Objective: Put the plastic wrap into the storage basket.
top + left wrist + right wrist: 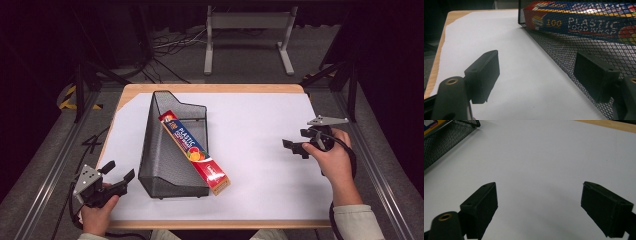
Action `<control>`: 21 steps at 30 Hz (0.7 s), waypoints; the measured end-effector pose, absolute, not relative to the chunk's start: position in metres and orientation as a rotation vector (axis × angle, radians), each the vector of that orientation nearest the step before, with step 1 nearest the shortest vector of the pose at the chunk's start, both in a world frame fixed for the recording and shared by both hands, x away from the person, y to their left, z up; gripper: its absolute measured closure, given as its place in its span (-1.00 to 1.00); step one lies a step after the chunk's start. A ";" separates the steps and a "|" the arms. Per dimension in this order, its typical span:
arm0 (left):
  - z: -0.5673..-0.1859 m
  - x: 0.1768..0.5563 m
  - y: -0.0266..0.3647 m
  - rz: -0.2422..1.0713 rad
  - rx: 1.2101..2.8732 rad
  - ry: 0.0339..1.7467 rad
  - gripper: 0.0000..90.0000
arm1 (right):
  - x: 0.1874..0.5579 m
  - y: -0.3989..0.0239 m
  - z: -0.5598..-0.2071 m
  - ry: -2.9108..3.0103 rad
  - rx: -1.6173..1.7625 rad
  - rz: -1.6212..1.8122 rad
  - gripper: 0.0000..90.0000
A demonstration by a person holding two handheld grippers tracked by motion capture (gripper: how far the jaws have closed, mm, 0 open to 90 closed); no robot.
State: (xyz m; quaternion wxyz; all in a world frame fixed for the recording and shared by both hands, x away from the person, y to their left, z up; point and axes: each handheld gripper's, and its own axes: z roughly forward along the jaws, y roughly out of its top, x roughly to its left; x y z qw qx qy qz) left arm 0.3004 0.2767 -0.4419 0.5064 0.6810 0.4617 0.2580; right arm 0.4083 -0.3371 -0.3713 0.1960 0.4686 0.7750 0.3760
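Two hands enter from the bottom edge of the high view, each holding a black two-jaw gripper. At lower left, the left gripper (117, 173) rests at the table's near corner with its jaws spread wide and nothing between them, aimed at the near left side of a black wire-mesh basket (156, 165). In the left gripper view, the mesh wall (564, 50) runs just beside one jaw, without clear contact. At the right side of the table, the right gripper (295, 146) hangs over bare white paper (260, 130), also wide open and empty, pointing left toward the basket and well apart from it.

Inside the basket lies one item: a long red and orange box of plastic food wrap (192, 150). It sits slantwise, its far end tucked low against the tall back wall, its near end sticking up and out over the low front rim, toward the right. Through the mesh, the left gripper view shows the box (594, 23) and its printed lettering.

Judging by this layout, the step in hand looks like an approach, with neither tool on anything yet. A sensible next move would be for the right gripper to travel left to the box's overhanging end and close across its narrow width, while the left gripper steadies the light basket so it does not slide or tip.
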 end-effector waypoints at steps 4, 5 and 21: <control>-0.443 0.301 0.277 0.622 1.642 1.117 -0.52 | 0.406 -0.337 -0.380 2.172 1.328 1.047 -0.68; -0.443 0.301 0.277 0.622 1.642 1.117 -0.52 | 0.406 -0.338 -0.383 2.175 1.333 1.045 -0.68; -0.441 0.301 0.277 0.618 1.643 1.104 -0.52 | 0.400 -0.339 -0.411 2.225 1.381 0.929 -0.70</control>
